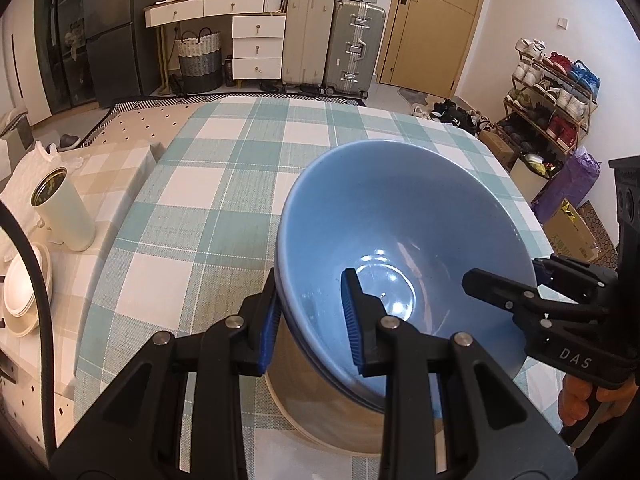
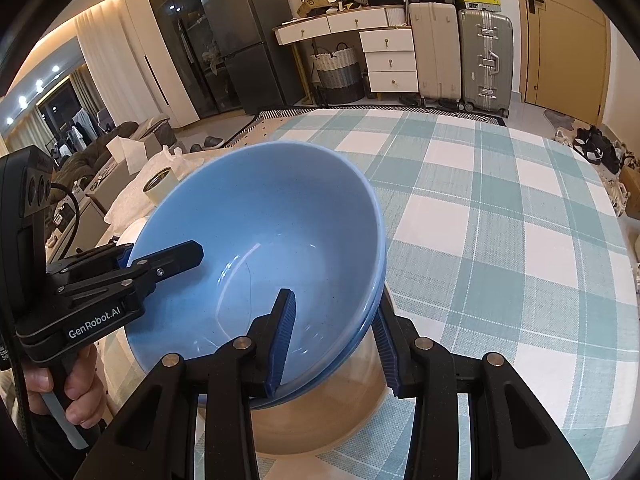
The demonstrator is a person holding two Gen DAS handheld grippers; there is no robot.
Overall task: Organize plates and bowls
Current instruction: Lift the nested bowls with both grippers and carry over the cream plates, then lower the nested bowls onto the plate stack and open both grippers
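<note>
Blue bowls [image 1: 400, 232] nested atop beige bowl [image 1: 320, 392]; cup [image 1: 64, 212] well apart.

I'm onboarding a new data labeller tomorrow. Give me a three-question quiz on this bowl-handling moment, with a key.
1. True or false: each gripper has one finger inside the blue bowl and one outside its wall.
2. Multiple choice: what does the blue bowl sit in? A) a beige bowl B) a steel pot C) a wicker basket
3. Fill in: the tablecloth is checked in white and ____.

Key
1. True: the left gripper straddles the bowl's left wall and the right gripper its right wall.
2. A: the beige bowl shows beneath a second blue rim.
3. Teal (pale green).
</note>
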